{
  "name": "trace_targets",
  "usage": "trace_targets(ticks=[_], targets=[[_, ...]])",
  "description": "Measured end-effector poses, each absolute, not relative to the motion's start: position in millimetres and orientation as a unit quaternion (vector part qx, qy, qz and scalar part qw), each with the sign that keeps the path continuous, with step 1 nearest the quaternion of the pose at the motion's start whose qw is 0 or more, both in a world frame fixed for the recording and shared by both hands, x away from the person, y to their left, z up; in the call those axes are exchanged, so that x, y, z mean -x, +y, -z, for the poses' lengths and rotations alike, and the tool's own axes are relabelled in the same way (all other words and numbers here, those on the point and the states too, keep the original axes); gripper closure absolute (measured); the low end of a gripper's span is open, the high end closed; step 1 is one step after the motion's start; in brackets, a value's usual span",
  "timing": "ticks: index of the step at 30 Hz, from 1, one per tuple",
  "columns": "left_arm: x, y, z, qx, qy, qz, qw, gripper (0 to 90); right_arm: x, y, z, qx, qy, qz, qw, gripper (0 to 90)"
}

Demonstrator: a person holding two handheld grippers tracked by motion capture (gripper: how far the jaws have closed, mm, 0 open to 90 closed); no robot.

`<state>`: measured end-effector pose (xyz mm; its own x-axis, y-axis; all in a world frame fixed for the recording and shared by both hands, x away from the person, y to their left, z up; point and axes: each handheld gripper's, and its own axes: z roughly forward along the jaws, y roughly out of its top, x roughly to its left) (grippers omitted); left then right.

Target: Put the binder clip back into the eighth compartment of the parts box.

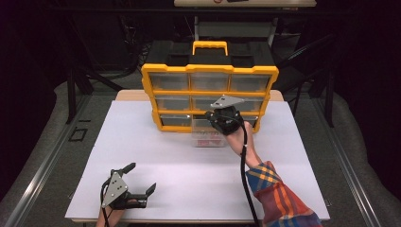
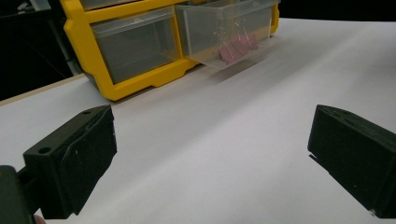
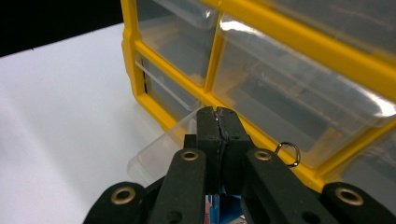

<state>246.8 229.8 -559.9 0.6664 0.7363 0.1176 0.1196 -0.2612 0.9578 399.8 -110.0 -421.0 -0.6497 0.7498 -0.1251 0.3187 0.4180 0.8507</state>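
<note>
Two hand-held grippers are seen at a white table [image 1: 156, 156] on which a yellow organizer [image 1: 209, 97] with clear drawers stands upright, its front turned toward the person so the drawers can be reached. The bottom middle drawer [image 1: 209, 137] is pulled out onto the table, and pink clips [image 2: 238, 46] can be seen through its clear wall. The right gripper [image 1: 226, 122] is held just above the open drawer, right against the organizer's front, with its jaws clenched together; a small wire loop [image 3: 287, 153] is seen beside them, but whether anything is pinched cannot be told. It is judged to be placed there for work at the drawer. The left gripper [image 1: 139, 178] is rested near the table's front edge, well apart from the organizer, its jaws spread wide and empty, seemingly kept out of the way.
</note>
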Motion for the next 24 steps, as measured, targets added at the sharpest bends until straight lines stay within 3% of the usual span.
trace_targets(ticks=[4, 5, 6, 9, 14, 18, 24], targets=[[-247, 229, 560, -0.740, 0.289, -0.288, 0.535, 1.0, -407, -104, 433, -0.338, 0.808, -0.413, 0.250, 88.5], [-247, 229, 560, -0.741, 0.288, -0.287, 0.535, 1.0, -409, -102, 436, -0.343, 0.810, -0.408, 0.246, 80.3], [-247, 229, 560, -0.741, 0.288, -0.288, 0.534, 1.0, -409, -102, 436, -0.343, 0.810, -0.408, 0.246, 80.3], [-247, 230, 560, -0.740, 0.289, -0.287, 0.535, 1.0, -410, -103, 437, -0.345, 0.811, -0.408, 0.239, 65.8], [-247, 229, 560, -0.740, 0.289, -0.287, 0.535, 1.0, -401, -115, 435, -0.355, 0.804, -0.421, 0.225, 32.8], [-247, 229, 560, -0.741, 0.289, -0.287, 0.534, 1.0, -388, -129, 436, -0.349, 0.805, -0.430, 0.213, 17.0], [-247, 228, 560, -0.741, 0.289, -0.286, 0.534, 1.0, -365, -147, 438, -0.338, 0.802, -0.444, 0.212, 6.1]])
